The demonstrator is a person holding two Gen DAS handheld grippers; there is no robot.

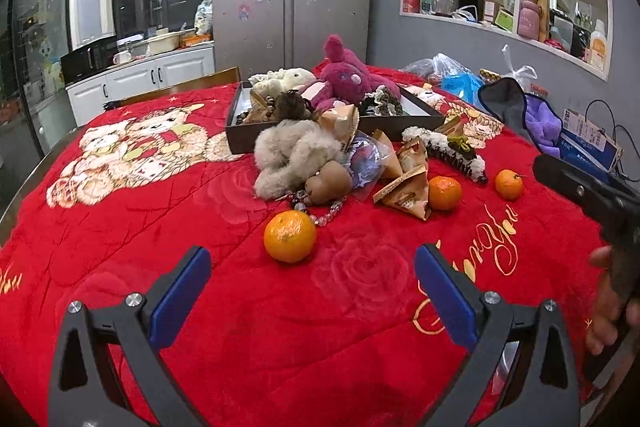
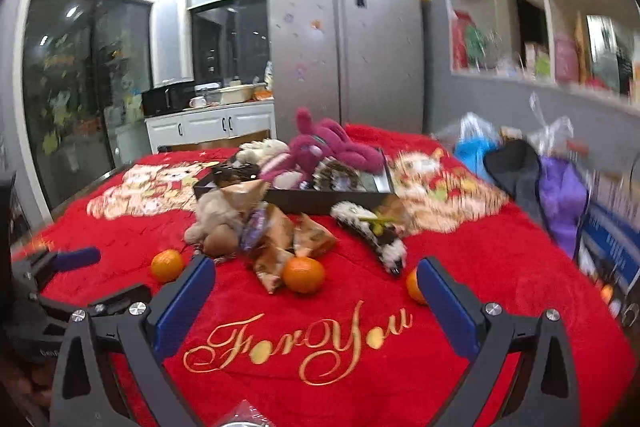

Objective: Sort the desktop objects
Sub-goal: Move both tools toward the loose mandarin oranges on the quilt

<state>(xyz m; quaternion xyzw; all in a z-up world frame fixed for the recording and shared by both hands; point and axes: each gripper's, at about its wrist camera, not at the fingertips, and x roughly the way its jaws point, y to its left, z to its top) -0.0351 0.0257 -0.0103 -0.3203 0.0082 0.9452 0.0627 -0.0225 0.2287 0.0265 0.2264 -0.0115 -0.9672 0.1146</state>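
Three oranges lie on the red blanket: a near one (image 1: 289,235), a middle one (image 1: 444,192) and a far right one (image 1: 509,183). Behind them are a grey plush toy (image 1: 294,153), brown snack packets (image 1: 404,193), a bead string (image 1: 326,213) and a black-and-white hair clip (image 1: 452,151). A dark tray (image 1: 256,141) holds a magenta plush (image 1: 346,75) and other toys. My left gripper (image 1: 312,293) is open and empty, just short of the near orange. My right gripper (image 2: 314,301) is open and empty; the middle orange (image 2: 303,274) lies ahead of it, and another orange (image 2: 414,286) by its right finger.
Plastic bags (image 1: 456,77), a dark and purple cloth (image 1: 524,111) and boxes with cables (image 1: 588,139) crowd the table's right side by the grey wall. A wooden chair back (image 1: 192,85) stands at the far edge. A fridge and kitchen counter are beyond.
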